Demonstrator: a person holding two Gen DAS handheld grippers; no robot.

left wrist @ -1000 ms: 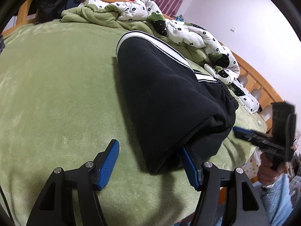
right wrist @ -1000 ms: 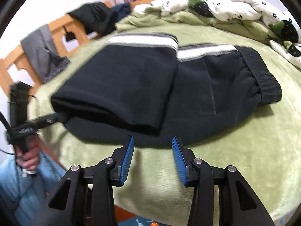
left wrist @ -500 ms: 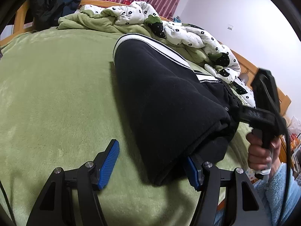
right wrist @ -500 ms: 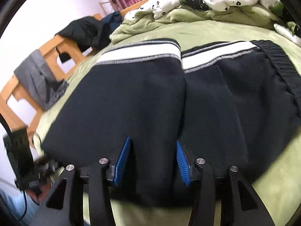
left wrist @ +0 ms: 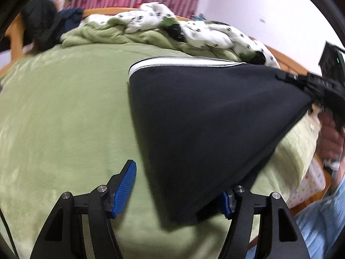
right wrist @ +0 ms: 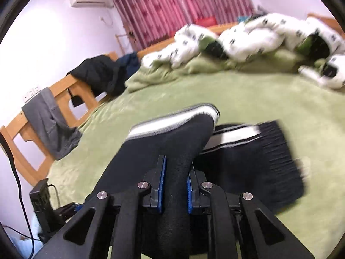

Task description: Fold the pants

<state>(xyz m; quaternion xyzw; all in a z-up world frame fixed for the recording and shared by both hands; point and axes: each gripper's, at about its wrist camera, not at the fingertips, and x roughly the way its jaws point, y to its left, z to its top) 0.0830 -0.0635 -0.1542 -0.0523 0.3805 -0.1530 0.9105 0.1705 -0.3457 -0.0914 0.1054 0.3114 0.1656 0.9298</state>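
Observation:
Black pants (left wrist: 211, 116) with white side stripes lie partly folded on the green bed blanket (left wrist: 64, 116). In the left wrist view my left gripper (left wrist: 176, 194) is open, with a corner of the pants draped between its blue pads; the right pad is mostly hidden by cloth. My right gripper (left wrist: 310, 86) pinches the upper fold at the right and lifts it. In the right wrist view my right gripper (right wrist: 174, 185) is shut on the black cloth of the pants (right wrist: 172, 146), and the ribbed waistband (right wrist: 278, 151) lies lower on the right.
A crumpled white spotted quilt (left wrist: 194, 32) and green blanket are piled at the far side. A wooden bed frame (right wrist: 64, 99) with a grey garment (right wrist: 47, 123) and dark clothes stands at the left. Red curtains (right wrist: 172, 6) hang behind.
My right gripper has closed on the top layer of the pants and raised it. The fold now stretches taut between the two grippers. The left gripper has stayed open.

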